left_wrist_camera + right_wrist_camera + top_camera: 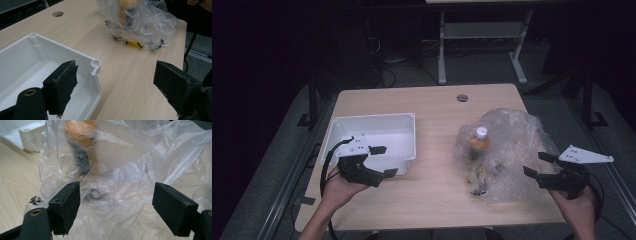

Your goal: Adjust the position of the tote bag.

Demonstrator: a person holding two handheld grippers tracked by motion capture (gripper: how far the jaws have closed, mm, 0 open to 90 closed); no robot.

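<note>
A crumpled clear plastic bag [507, 150] lies on the right half of the wooden table [437, 195]. Inside it stands a bottle of orange drink with a white cap [480, 139], blurred through the film in the right gripper view [80, 135]. My right gripper [539, 165] is open at the bag's right edge, its jaws spread around the plastic [120, 195] without pinching it. An empty white tray [377, 137] sits on the left half. My left gripper [383, 161] hovers open over the tray's near right corner [96, 65], holding nothing.
A round cable hole [462, 97] is in the table's far edge. Bare wood separates the tray from the bag. Beyond the table a white desk frame [482, 45] stands on a dark floor. Metal rails run along both sides of the table.
</note>
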